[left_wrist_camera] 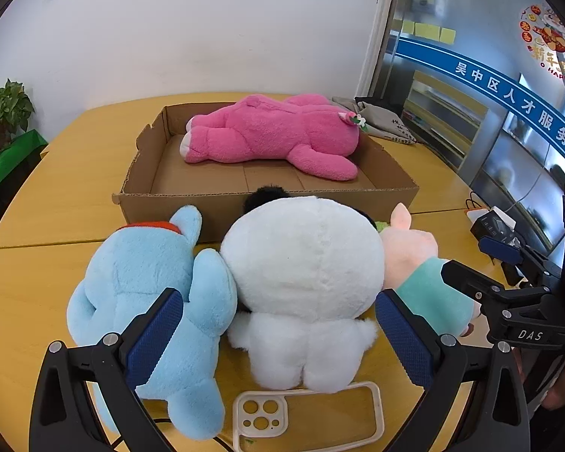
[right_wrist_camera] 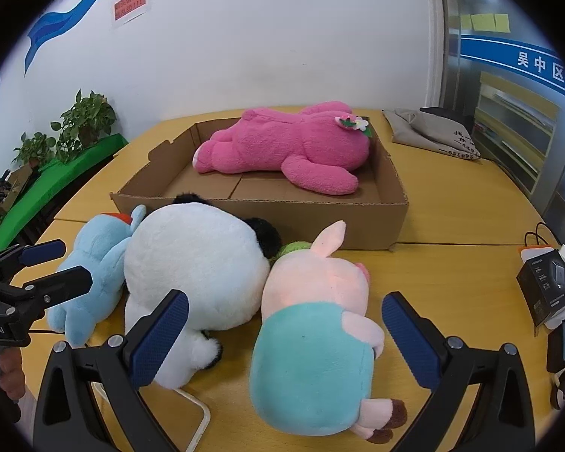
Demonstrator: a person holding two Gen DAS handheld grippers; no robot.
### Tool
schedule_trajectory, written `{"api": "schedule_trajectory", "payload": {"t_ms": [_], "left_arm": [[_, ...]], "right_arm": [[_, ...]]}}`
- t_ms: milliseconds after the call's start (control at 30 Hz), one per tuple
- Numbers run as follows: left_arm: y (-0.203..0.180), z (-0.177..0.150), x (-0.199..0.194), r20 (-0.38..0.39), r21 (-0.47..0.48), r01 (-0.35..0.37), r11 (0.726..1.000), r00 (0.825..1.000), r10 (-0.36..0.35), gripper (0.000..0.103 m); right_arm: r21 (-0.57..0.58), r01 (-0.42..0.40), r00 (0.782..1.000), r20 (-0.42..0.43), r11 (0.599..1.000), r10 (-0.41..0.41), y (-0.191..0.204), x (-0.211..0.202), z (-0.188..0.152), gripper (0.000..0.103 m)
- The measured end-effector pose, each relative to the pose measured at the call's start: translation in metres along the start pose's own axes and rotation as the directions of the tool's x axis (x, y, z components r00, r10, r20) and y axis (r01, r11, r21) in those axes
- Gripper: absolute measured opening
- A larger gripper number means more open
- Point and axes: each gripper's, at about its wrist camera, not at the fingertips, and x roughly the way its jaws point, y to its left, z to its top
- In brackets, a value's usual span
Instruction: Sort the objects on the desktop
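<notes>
Landmark = cardboard box, open-topped, sitting on the yellow bench. Pink plush lies inside the box, twd its far side, flower on its head.

Just in front of the box's near wall, 3 plush toys in a row, pressed together: blue plush at one end, white plush w/ black ears in the middle, pig plush in a teal top at the other end. Clear phone case lies flat on the bench, nearer than the white plush, its edge tucked under it.

Left gripper: fingers wide apart, holding nothing, straddling the white plush's lower half. Right gripper: fingers wide apart, empty, either side of the pig plush.

Grey cloth bag beyond the box's far corner.
</notes>
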Motion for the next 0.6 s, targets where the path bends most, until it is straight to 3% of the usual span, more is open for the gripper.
{"api": "schedule_trajectory", "payload": {"t_ms": [600], "left_arm": [[-0.0037,-0.0003,0.0021,0.004,-0.002,-0.005,1.000,1.000,0.005,0.103]], "right_arm": [[-0.017,0.005,1.000,0.002,1.000,-0.004,-0.0060,-0.0019,-0.0055,0.103]]}}
